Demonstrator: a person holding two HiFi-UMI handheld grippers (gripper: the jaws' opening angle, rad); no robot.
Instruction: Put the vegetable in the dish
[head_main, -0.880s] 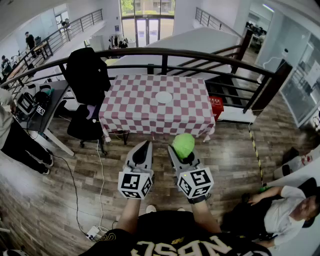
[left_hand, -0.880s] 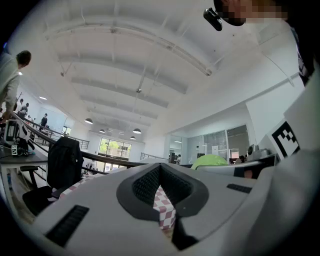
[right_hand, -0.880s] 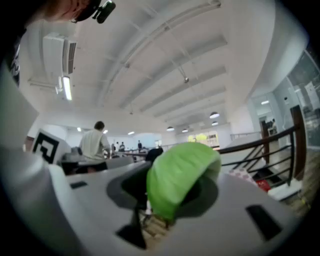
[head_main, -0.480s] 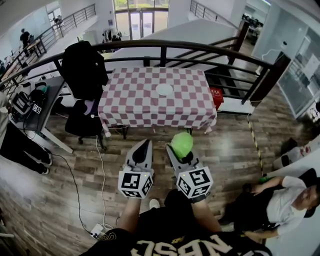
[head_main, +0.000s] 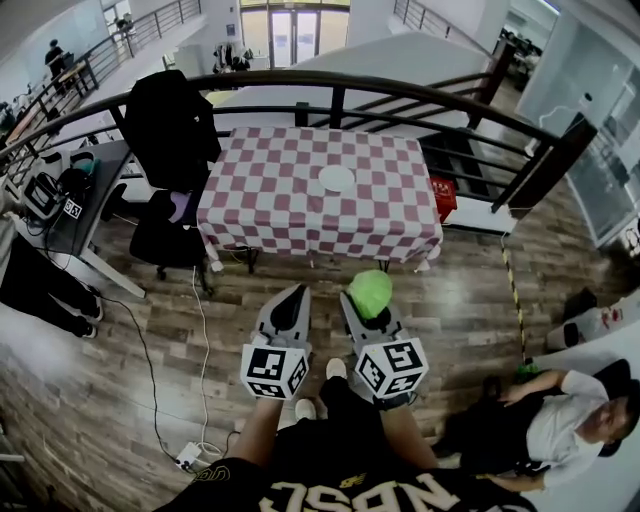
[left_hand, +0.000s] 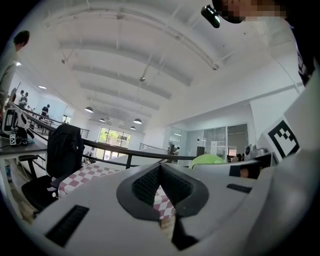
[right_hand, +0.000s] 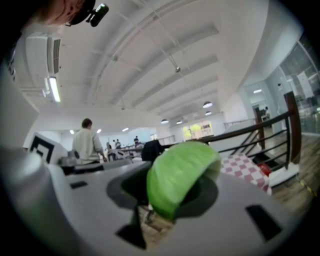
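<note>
A green leafy vegetable (head_main: 369, 291) (right_hand: 180, 175) sits between the jaws of my right gripper (head_main: 368, 305), which is shut on it and held in the air over the wooden floor. The same vegetable (left_hand: 206, 160) shows at the right edge of the left gripper view. My left gripper (head_main: 289, 303) hangs beside the right one with its jaws shut and nothing between them. A small white dish (head_main: 336, 179) lies on the red-and-white checked table (head_main: 270, 210) ahead, well beyond both grippers.
A black railing (head_main: 330, 95) runs behind the table. A black office chair with a dark coat (head_main: 172, 150) stands at the table's left, next to a desk (head_main: 70, 215) with equipment. A person (head_main: 545, 425) sits on the floor at the right. A cable (head_main: 195, 340) trails across the planks.
The view has drifted slightly, so the table and dish sit a little lower and nearer. Both grippers keep their pose, the right one still holding the vegetable.
</note>
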